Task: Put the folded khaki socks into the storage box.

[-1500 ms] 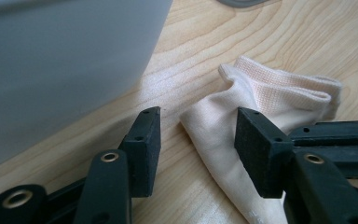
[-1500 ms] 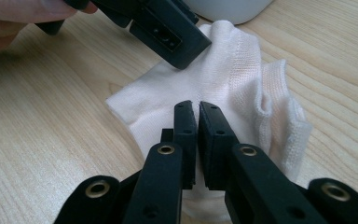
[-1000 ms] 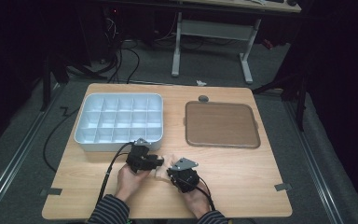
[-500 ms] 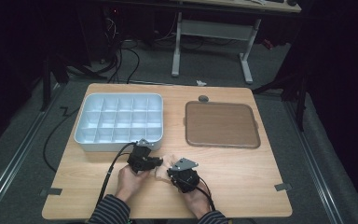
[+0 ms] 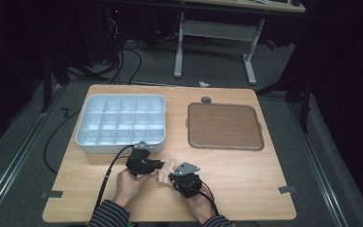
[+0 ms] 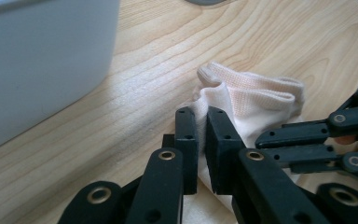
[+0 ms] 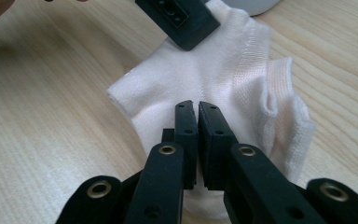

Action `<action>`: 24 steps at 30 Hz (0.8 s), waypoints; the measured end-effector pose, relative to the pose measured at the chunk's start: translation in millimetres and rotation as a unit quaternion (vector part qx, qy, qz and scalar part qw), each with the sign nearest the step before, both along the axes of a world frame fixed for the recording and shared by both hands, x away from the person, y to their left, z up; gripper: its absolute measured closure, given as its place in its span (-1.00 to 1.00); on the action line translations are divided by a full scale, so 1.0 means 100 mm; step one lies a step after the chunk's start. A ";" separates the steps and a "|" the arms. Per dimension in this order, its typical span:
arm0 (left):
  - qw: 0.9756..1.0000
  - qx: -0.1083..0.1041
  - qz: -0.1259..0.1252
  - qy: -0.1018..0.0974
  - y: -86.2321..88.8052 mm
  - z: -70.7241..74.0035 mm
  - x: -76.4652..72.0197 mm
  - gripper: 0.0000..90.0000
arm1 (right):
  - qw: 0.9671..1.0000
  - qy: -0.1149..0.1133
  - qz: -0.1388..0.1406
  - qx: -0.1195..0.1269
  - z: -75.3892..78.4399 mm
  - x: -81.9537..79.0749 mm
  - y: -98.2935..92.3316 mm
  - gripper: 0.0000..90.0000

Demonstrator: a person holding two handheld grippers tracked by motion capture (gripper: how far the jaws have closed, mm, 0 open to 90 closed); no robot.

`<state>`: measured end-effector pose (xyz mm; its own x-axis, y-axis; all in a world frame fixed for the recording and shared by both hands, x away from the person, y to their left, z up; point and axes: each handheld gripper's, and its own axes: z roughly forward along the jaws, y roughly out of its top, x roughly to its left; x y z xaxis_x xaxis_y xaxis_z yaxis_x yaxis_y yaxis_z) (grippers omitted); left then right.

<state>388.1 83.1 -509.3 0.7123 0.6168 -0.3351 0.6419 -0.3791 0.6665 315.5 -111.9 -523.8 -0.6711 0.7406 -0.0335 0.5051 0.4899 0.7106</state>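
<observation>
A pale cream sock (image 5: 164, 166) lies crumpled on the wooden table near its front edge, between my two grippers. My left gripper (image 5: 159, 164) comes at it from the left. In the left gripper view its jaws (image 6: 203, 119) are shut on a raised fold of the sock (image 6: 251, 98). My right gripper (image 5: 171, 176) reaches in from the right, and its jaws (image 7: 198, 109) are pinched shut on the sock's (image 7: 223, 65) flat middle. The right gripper (image 6: 335, 135) also shows at the right of the left gripper view, and the left gripper (image 7: 182, 18) at the top of the right gripper view.
A white tray (image 5: 118, 147) divided into several compartments stands just behind the left gripper. A flat brown tray (image 5: 224, 125) lies at the back right, with a small grey disc (image 5: 206, 100) behind it. Bare wood (image 5: 246, 175) stretches to the right of the hands.
The left gripper has edged slightly toward the table's front edge. The right hand and the sock have stayed in place.
</observation>
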 end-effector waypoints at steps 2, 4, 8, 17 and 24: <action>1.000 -0.002 -0.002 0.000 0.00 0.01 -0.02 0.88 | 1.000 0.012 0.007 0.010 0.01 0.00 0.00 0.92; 1.000 -0.001 -0.004 -0.002 0.00 0.02 -0.04 0.88 | 1.000 0.016 0.007 0.012 0.04 0.00 -0.01 0.91; 1.000 -0.002 -0.005 -0.003 0.00 0.03 -0.05 0.88 | 1.000 -0.001 0.001 0.031 0.14 0.01 -0.02 0.91; 1.000 -0.005 -0.007 0.002 0.03 0.03 -0.07 0.88 | 0.999 0.005 -0.014 0.033 0.18 0.20 0.02 0.93; 1.000 -0.006 -0.011 0.002 0.07 0.01 -0.09 0.88 | 0.999 0.020 -0.020 0.022 0.11 0.27 0.03 0.94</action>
<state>379.2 90.5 -507.8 0.7248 0.5965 -0.3448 0.6355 -0.3854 0.6690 342.8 -109.3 -513.2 -0.6404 0.7676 0.0251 0.5518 0.4371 0.7102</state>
